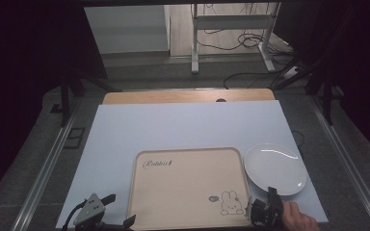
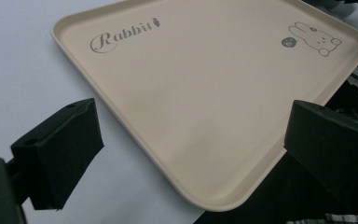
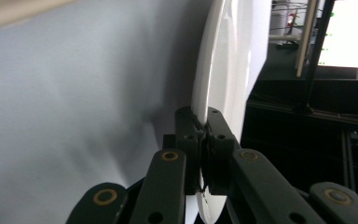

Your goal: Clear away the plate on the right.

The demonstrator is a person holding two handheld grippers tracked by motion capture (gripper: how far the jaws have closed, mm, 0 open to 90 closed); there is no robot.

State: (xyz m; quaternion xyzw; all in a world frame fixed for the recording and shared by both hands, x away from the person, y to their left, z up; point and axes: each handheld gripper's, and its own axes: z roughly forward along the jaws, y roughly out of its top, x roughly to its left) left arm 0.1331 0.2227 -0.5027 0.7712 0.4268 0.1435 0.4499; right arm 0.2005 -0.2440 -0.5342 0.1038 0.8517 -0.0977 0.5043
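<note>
The right gripper [image 1: 271, 193] has the white plate [image 1: 275, 168] by its near rim, right at the front right of the table [image 1: 183, 127], and the plate sits just beside the beige tray [image 1: 189, 186], at the tray's right edge. From the right gripper view the jaws are pressed tight together on that thin rim [image 3: 204, 128], one pad above and one below, pinching the plate [image 3: 223, 70] with no gap to spare. Looks like a lift and a carry over onto the tray is the step in hand. To do it well: keep the bite deep enough on the rim that the plate cannot pivot out, raise it level rather than letting the far edge droop, clear the tray's raised lip before moving across, and set it down flat in the open middle. A grip on one edge of a smooth plate is the risk here, so slow and steady is the call. Over on the other side, the left gripper [image 1: 110, 211] sits by the tray's near left corner, jaws spread wide, nothing between them; in the left gripper view the tray [image 2: 205, 93] lies bare ahead, rabbit print [image 2: 314, 38] at its far corner.
</note>
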